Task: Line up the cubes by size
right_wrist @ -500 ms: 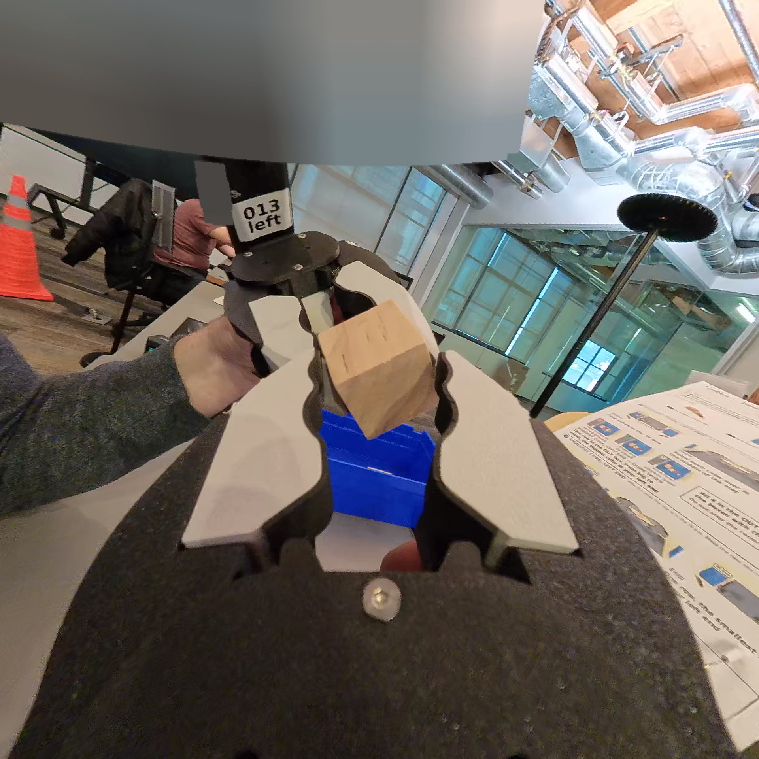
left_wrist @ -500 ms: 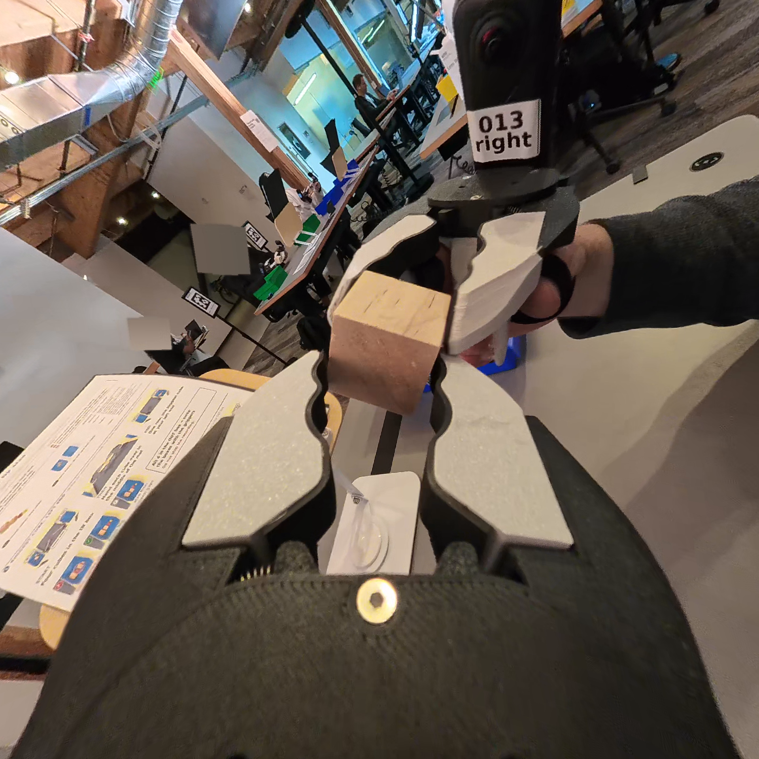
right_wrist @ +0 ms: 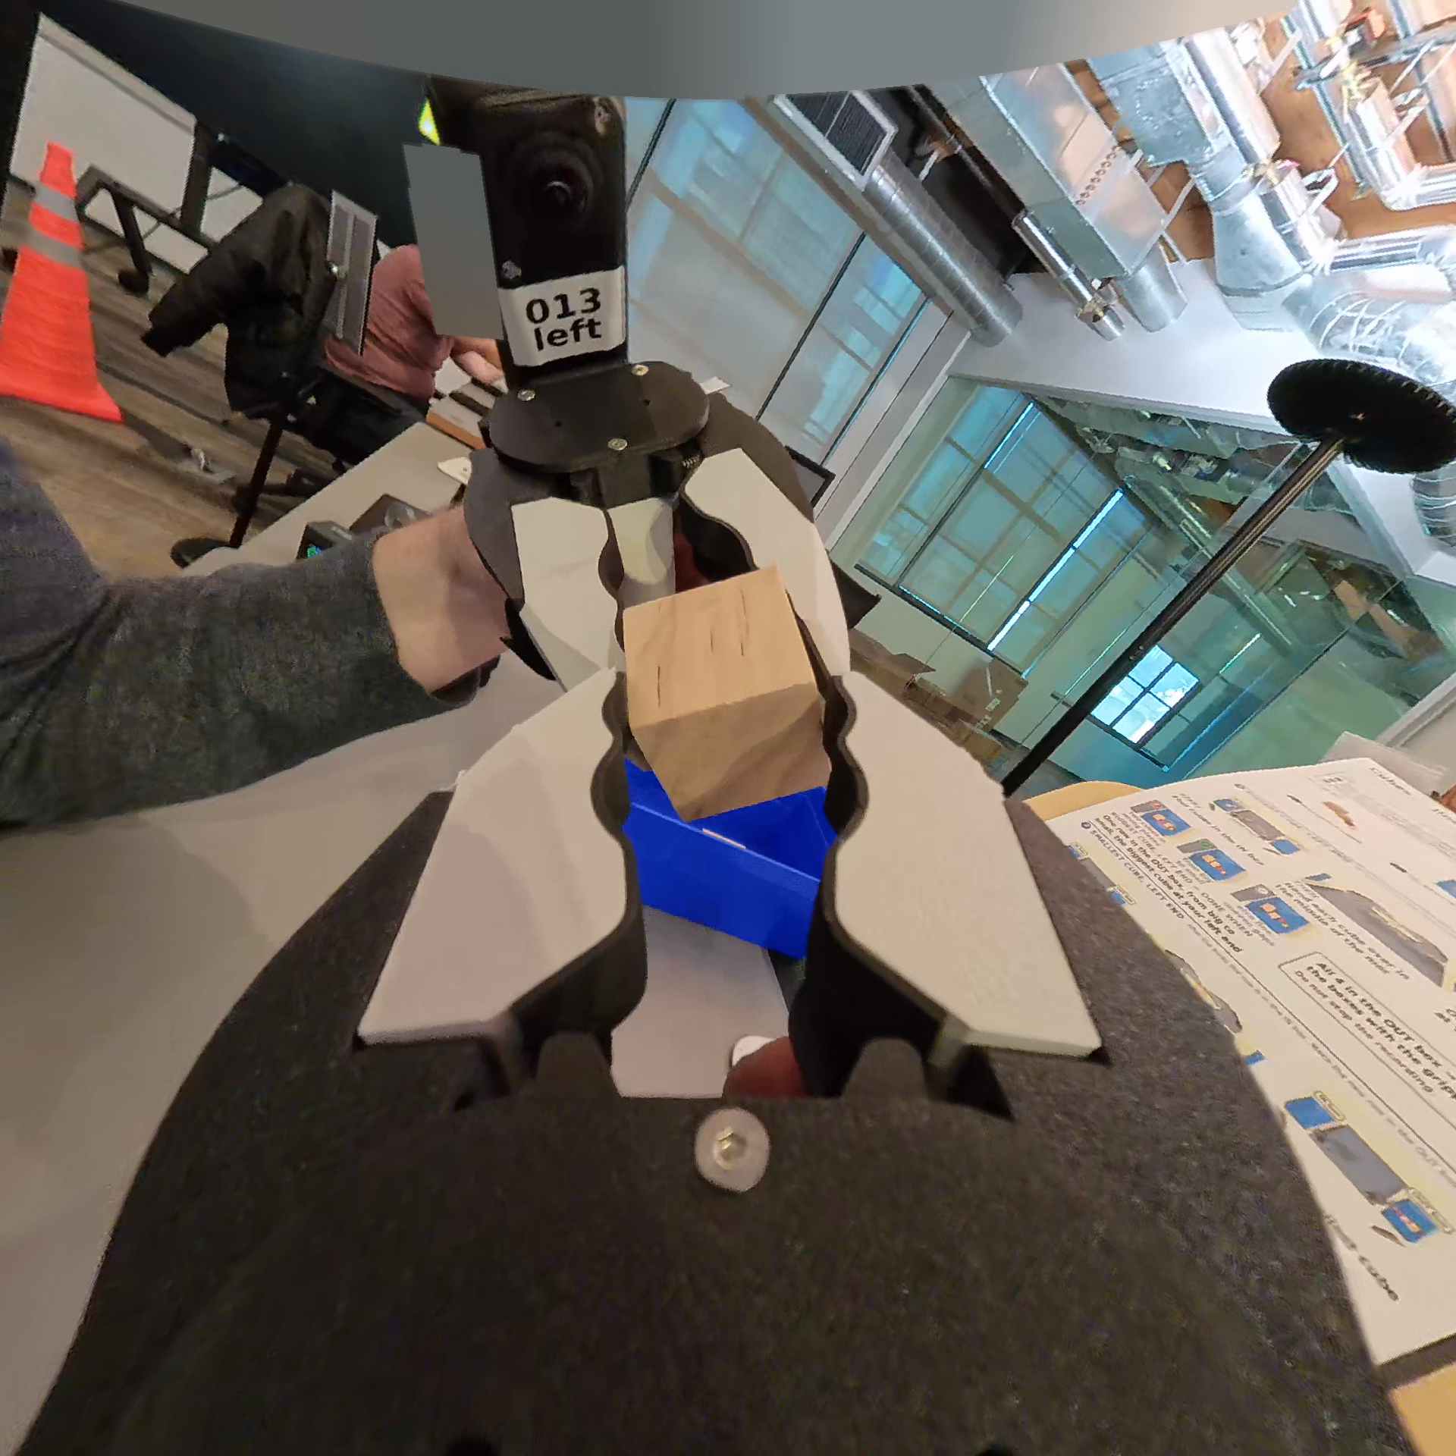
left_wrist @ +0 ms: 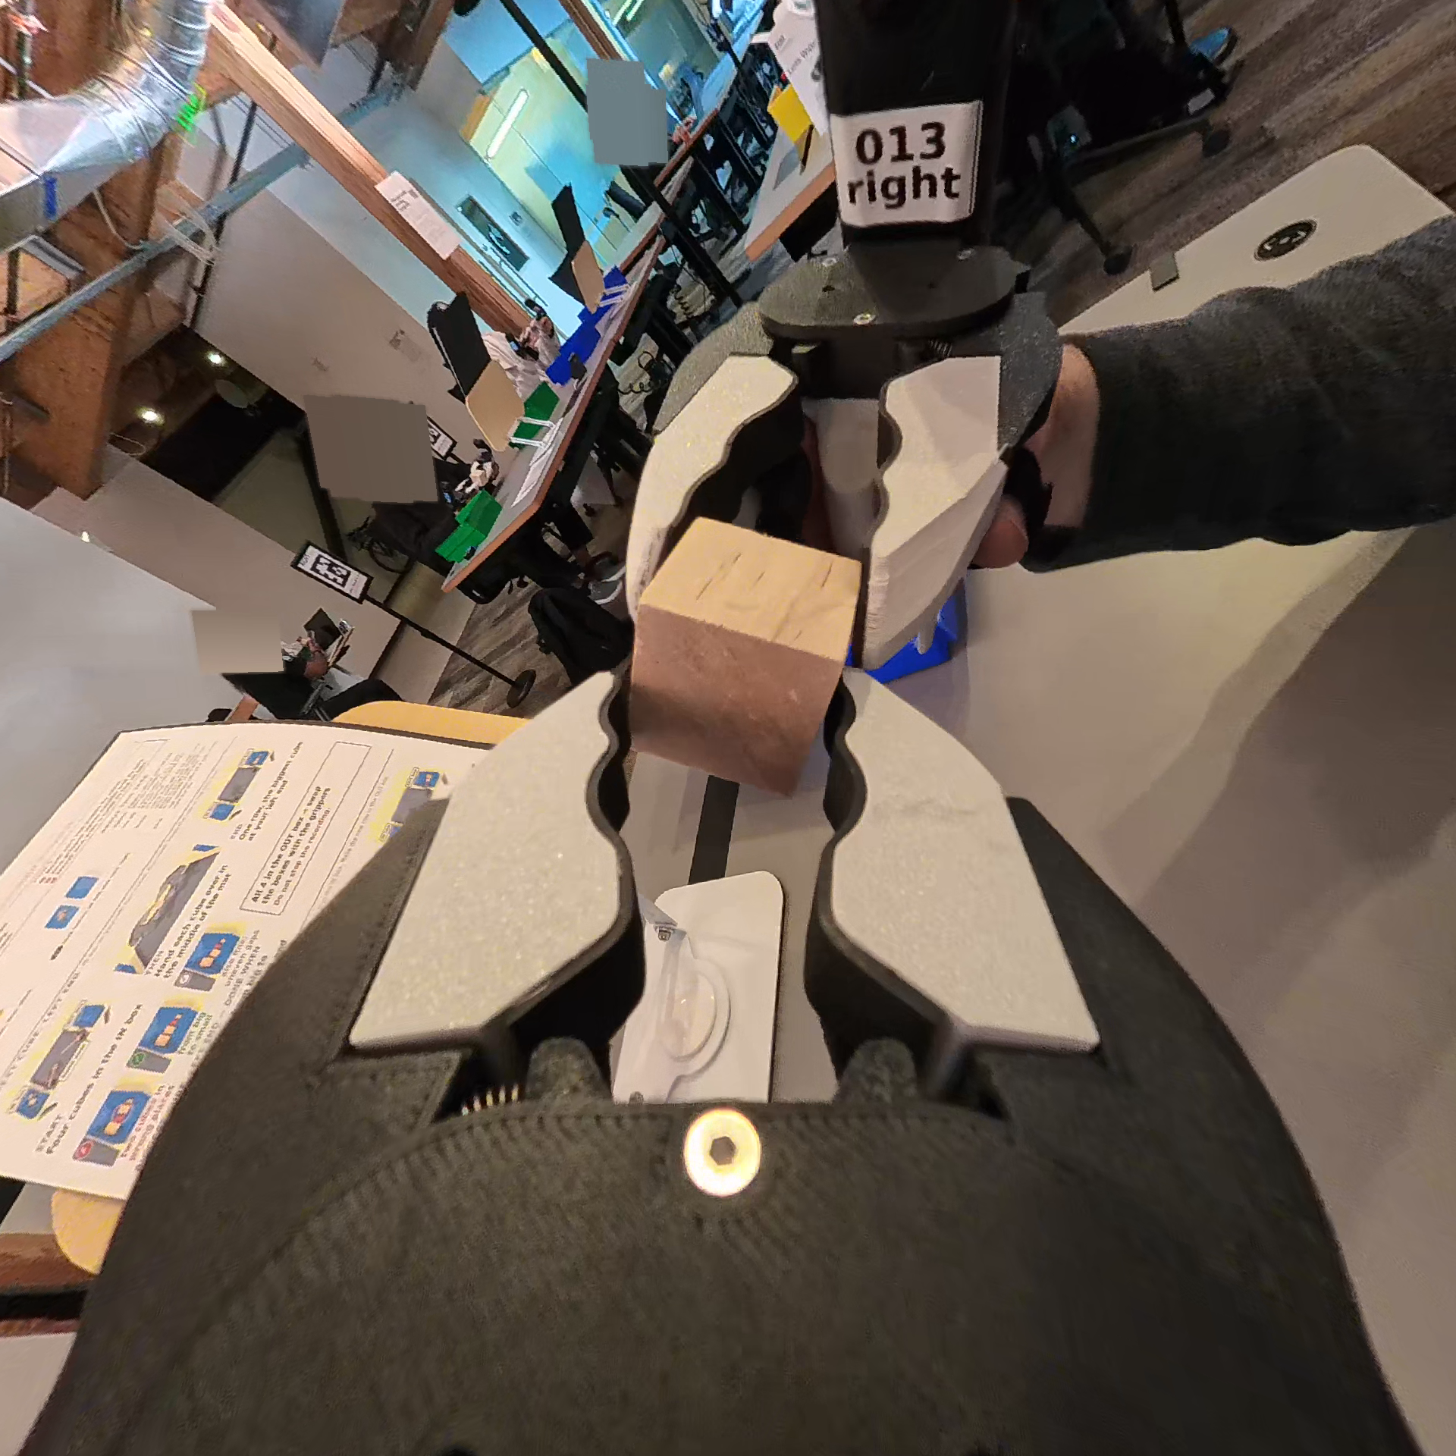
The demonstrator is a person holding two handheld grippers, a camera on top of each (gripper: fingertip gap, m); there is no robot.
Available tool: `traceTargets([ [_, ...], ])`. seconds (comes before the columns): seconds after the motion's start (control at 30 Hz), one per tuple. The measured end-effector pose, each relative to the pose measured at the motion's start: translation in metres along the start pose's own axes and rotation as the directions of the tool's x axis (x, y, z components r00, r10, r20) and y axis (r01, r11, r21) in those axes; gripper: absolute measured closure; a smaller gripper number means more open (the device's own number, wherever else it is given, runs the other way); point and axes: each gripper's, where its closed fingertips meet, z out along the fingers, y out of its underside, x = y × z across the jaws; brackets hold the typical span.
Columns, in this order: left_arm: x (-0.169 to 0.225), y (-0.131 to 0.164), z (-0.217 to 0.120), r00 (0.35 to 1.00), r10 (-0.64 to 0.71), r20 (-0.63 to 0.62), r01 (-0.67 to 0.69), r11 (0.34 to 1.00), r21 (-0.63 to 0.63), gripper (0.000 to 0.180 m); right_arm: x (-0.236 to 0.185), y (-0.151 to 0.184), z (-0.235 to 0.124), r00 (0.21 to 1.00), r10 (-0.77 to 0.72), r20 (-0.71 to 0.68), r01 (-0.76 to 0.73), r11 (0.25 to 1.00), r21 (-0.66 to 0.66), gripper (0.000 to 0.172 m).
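You have the grey table [left_wrist: 1182,788] under you, and above it a mid-air handover, which I judge to be the step in hand: one cube passing from one gripper to the other before it goes into the row. The instruction sheet [left_wrist: 142,906] lies on a tan board at one side of the table (ignore its text; it is only a printed page with small coloured pictures). The blue box [right_wrist: 733,874] sits on the table just below and beyond the meeting point, and from the right wrist view you see mostly its outer wall and rim, so I cannot tell what, if anything, is in it; in the left wrist view only a blue corner shows behind the far fingers. Your left gripper [left_wrist: 729,709] stands partly open at about the cube's width, its two pads against opposite faces of the wooden cube [left_wrist: 741,654]. Your right gripper [right_wrist: 729,709] meets it head-on, also partly open to that same width, its pads closed on the cube's other end. So the cube hangs tilted in the air, off the table and above the box, pinched from both sides at once. The next move, as I judge it, calls for one gripper to let go while the other keeps firm pressure, then a straight pull apart so the cube does not twist. No other cubes show in either view.
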Motion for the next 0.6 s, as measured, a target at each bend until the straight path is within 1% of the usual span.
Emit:
traceTargets([
  [0.43, 0.0063, 0.0062, 0.0027, 0.999, 0.032, -0.021, -0.033, 0.999, -0.042, 0.133, -0.0056, 0.0098, -0.0036, 0.995, -0.094, 0.028, 0.096, 0.989, -0.111, 0.126],
  [0.6, 0.0074, 0.0026, 0.003, 0.999, 0.022, -0.03, -0.023, 1.0, -0.016, 0.134, -0.0066, 0.0068, -0.0055, 0.993, -0.114, 0.031, 0.116, 0.989, -0.089, 0.127],
])
